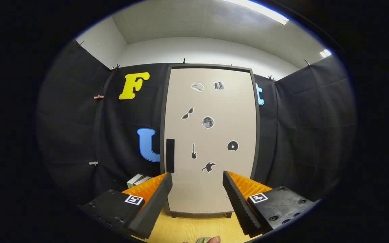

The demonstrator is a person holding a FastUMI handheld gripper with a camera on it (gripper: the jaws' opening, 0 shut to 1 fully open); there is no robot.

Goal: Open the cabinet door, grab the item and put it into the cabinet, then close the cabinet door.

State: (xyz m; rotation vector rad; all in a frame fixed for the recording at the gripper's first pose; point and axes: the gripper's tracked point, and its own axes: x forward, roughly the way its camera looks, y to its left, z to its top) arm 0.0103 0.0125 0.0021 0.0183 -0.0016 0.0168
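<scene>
The first step is pending: the gripper (197, 180), fingers spread and empty, faces the closed beige, dark-framed cabinet door (211, 141), and must next reach its black handle (170, 155) ahead-left; the item isn't identifiable.

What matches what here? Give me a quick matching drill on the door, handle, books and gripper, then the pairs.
Things:
1. door
2. handle
3. books
4. gripper

States or places:
A. open, nothing between the fingers
B. black bar at the door's left edge
C. shut, with stickers on it
D. left of the cabinet, behind the left finger

Pairs: 1-C, 2-B, 3-D, 4-A
</scene>
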